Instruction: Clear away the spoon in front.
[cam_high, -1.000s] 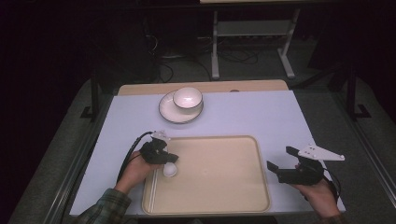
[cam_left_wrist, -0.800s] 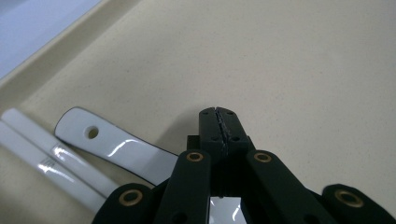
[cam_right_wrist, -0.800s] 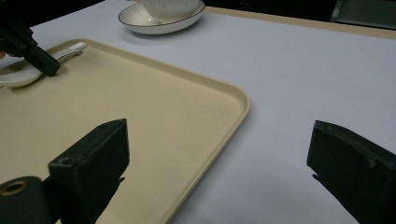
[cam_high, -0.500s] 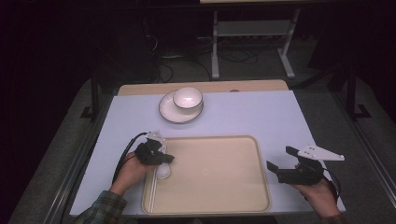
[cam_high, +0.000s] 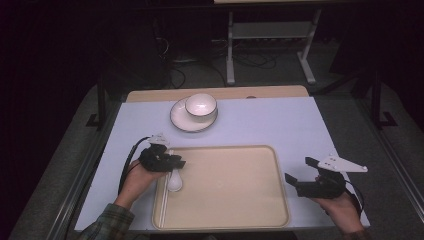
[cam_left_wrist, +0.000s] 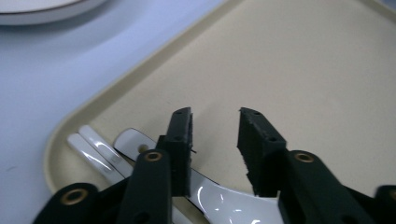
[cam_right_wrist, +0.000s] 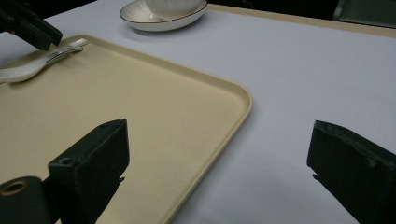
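Your left gripper (cam_high: 167, 161) had just been parting its jaws above the white spoon (cam_left_wrist: 219, 198), which lay released in the tray's (cam_high: 240, 200) left corner; its own view revealed chopsticks (cam_left_wrist: 95, 151) alongside. Your right gripper (cam_high: 310, 180) gaped empty over the worktop (cam_high: 280, 125).

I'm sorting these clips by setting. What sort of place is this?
Probably a lab or workshop bench set up for recording: hand-held grippers, a pale table in a dark room, cables on the floor and a metal stand behind.
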